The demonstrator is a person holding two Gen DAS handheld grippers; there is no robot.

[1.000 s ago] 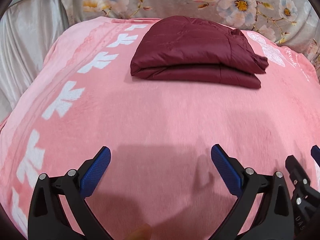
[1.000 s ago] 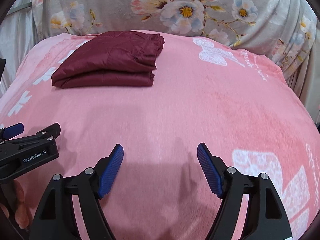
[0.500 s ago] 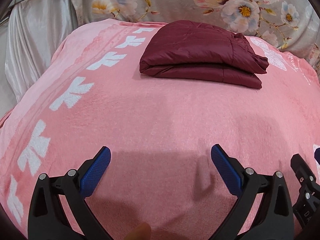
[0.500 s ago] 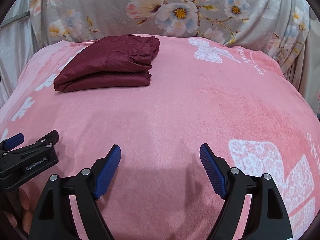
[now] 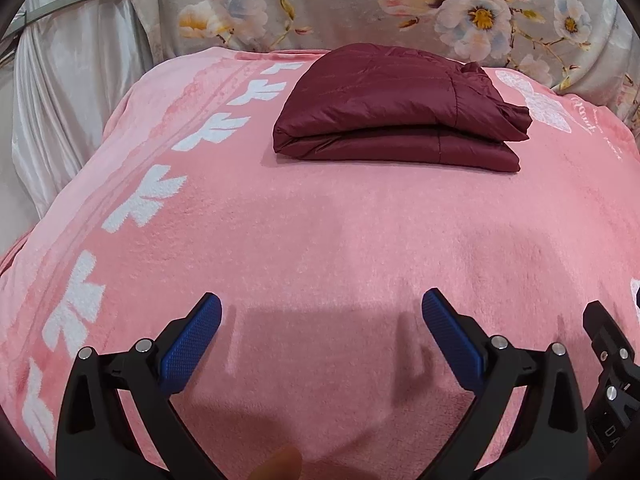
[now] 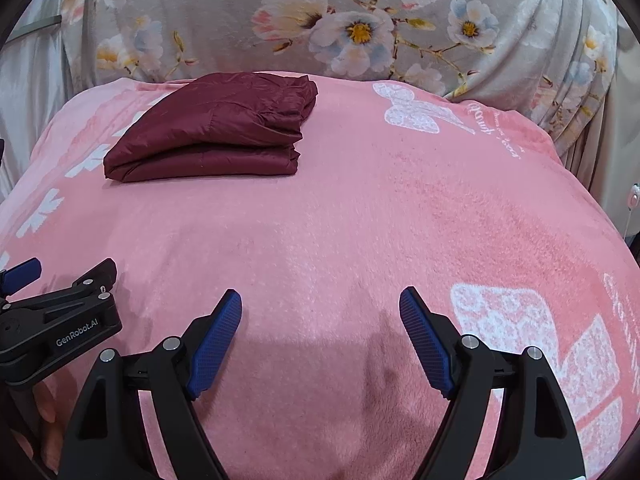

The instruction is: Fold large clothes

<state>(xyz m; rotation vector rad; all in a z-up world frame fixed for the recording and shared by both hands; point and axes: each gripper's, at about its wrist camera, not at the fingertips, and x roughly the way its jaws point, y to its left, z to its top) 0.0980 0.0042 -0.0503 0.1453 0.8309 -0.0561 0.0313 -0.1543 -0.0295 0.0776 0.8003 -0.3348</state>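
Since the earlier frames: both wrist views have tipped slightly, so the folded maroon jacket (image 5: 400, 116) sits a little lower in each picture and more of the floral curtain (image 6: 360, 20) shows above it. The jacket itself has not shifted on the pink blanket (image 5: 320, 232); neither gripper has closed on anything.

Left gripper (image 5: 322, 328): fingers spread wide, nothing between them, only blanket below. Right gripper (image 6: 320, 328): fingers likewise spread and empty, over bare blanket. The two grippers sit side by side at the near edge; the left one shows at the left border of the right wrist view.

Jacket position: far side of the blanket, close to the curtain, well apart from both sets of fingers. It lies in a compact stacked fold, the folded edge facing the grippers, long axis running across the view, left to right.

Key relation: from the left gripper the jacket is almost straight ahead; from the right gripper it lies ahead and off to the left. The left hand is therefore judged the better placed to reach it.

Judgement: the fold looks complete; the hands appear to be standing clear.
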